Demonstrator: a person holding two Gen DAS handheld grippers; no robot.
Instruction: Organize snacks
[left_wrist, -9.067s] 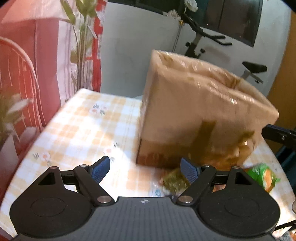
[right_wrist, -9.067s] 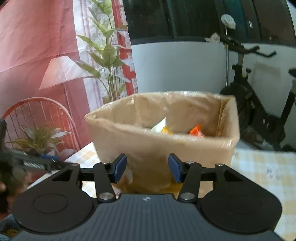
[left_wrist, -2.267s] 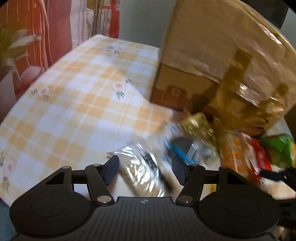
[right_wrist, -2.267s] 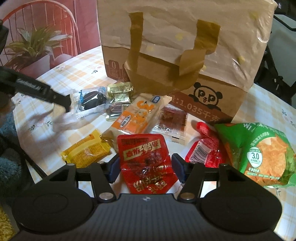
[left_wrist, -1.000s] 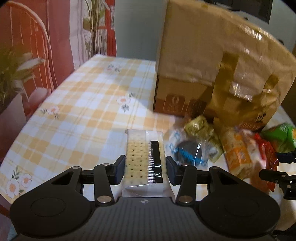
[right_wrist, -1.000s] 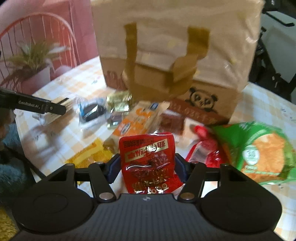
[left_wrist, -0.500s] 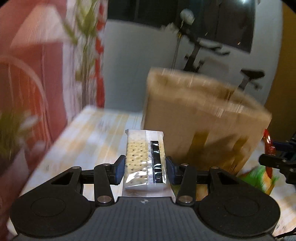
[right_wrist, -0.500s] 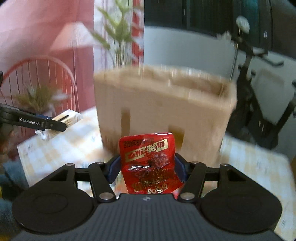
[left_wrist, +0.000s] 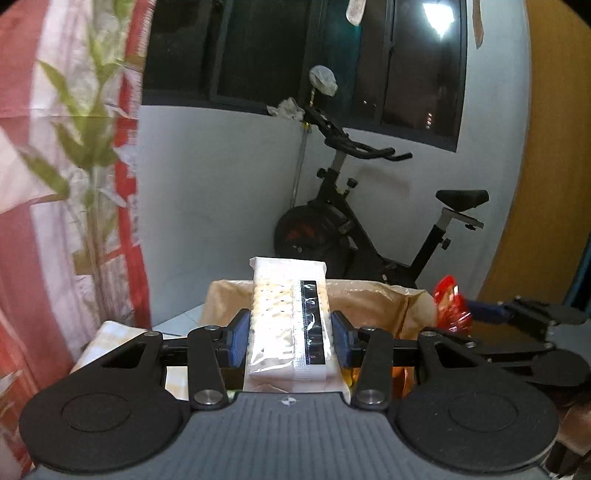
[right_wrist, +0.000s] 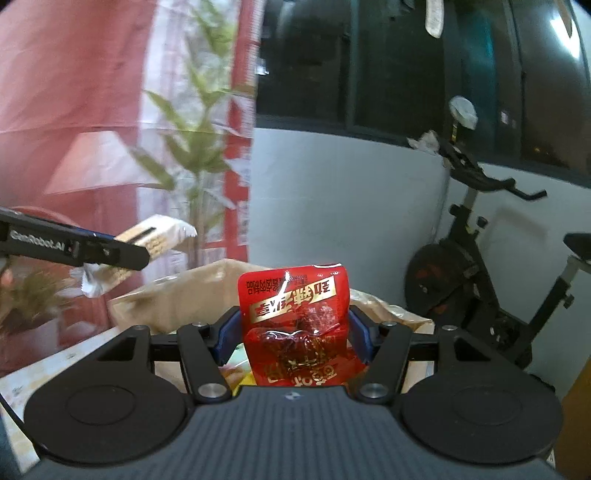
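Brown paper bag (left_wrist: 373, 302) gapes just below at 12 o'clock of both: left gripper (left_wrist: 290, 338) pinches the cracker pack (left_wrist: 288, 314), right gripper (right_wrist: 293, 334) pinches the red pouch (right_wrist: 295, 321).

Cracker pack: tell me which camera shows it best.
The left wrist view. The cracker pack fills the centre, clamped between the left gripper pads, its crackers visible through the clear wrapper. In the right wrist view it appears only small, blurred and side-on at the left edge, partly hidden behind that gripper's finger.
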